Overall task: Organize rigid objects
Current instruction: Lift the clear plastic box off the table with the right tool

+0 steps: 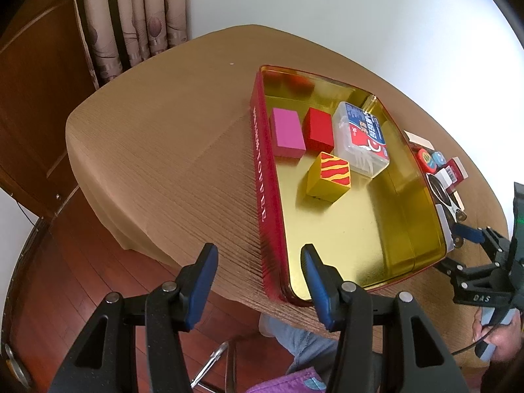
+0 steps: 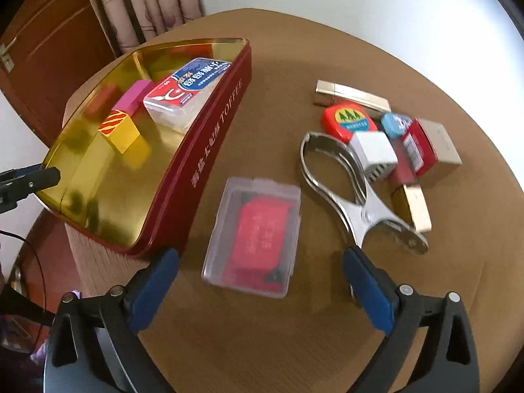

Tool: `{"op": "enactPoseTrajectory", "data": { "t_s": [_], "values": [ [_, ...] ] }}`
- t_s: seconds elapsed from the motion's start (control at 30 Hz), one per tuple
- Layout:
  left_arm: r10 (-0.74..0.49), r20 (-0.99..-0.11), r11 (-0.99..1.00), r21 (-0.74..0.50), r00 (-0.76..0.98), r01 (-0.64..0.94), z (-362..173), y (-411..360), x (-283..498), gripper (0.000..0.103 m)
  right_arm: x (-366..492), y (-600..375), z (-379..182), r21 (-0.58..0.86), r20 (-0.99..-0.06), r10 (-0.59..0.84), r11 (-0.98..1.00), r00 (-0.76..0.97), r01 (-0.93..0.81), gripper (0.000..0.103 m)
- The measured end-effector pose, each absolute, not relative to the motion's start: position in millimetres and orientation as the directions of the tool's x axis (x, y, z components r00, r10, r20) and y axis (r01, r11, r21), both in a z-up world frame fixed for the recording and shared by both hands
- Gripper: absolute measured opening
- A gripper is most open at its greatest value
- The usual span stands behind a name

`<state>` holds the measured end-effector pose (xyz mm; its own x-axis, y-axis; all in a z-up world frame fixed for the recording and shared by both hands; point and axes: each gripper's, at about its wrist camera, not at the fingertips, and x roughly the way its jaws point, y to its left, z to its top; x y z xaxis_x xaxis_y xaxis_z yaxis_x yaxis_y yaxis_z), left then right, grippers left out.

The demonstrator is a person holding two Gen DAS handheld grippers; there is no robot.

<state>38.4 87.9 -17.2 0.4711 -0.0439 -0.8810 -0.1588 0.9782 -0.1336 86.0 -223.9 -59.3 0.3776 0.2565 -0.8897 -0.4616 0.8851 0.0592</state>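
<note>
A red tin with a gold inside (image 1: pixel 265 177) (image 2: pixel 209 150) lies on the table. In it are a pink block (image 1: pixel 286 132), a red block (image 1: pixel 318 129), a yellow block with red stripes (image 1: pixel 329 177) (image 2: pixel 119 129) and a clear floss-pick box (image 1: pixel 360 137) (image 2: pixel 186 95). My left gripper (image 1: pixel 260 285) is open and empty, straddling the tin's near corner. My right gripper (image 2: pixel 262 285) is open and empty just in front of a clear case with a red card (image 2: pixel 253 235). It also shows at the right edge of the left wrist view (image 1: pixel 471 239).
Right of the tin lie a metal nutcracker (image 2: pixel 357 193), a red tape measure (image 2: pixel 347 121), a white charger (image 2: pixel 373 154), a blue item (image 2: pixel 394 124), a red and beige box (image 2: pixel 432 145) and gold bars (image 2: pixel 352 95). A wooden door and curtain stand behind the table.
</note>
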Motion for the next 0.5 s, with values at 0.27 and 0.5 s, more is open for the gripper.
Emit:
{"op": "enactPoseTrajectory", "data": {
  "t_s": [0.27, 0.5],
  "values": [
    [-0.014, -0.869, 0.981, -0.107, 0.494, -0.160, -12.4, 85.5, 36.3, 0.054, 83.2, -223.3, -61.8, 0.042, -0.896, 0.243, 0.879, 0.372, -0.474, 0.051],
    [-0.028, -0.779, 0.990, -0.110, 0.627, -0.093, 20.3, 73.4, 20.6, 0.054, 36.9, -301.4, -43.2, 0.234, -0.843, 0.346, 0.925, 0.411, -0.299, 0.051]
  ]
}}
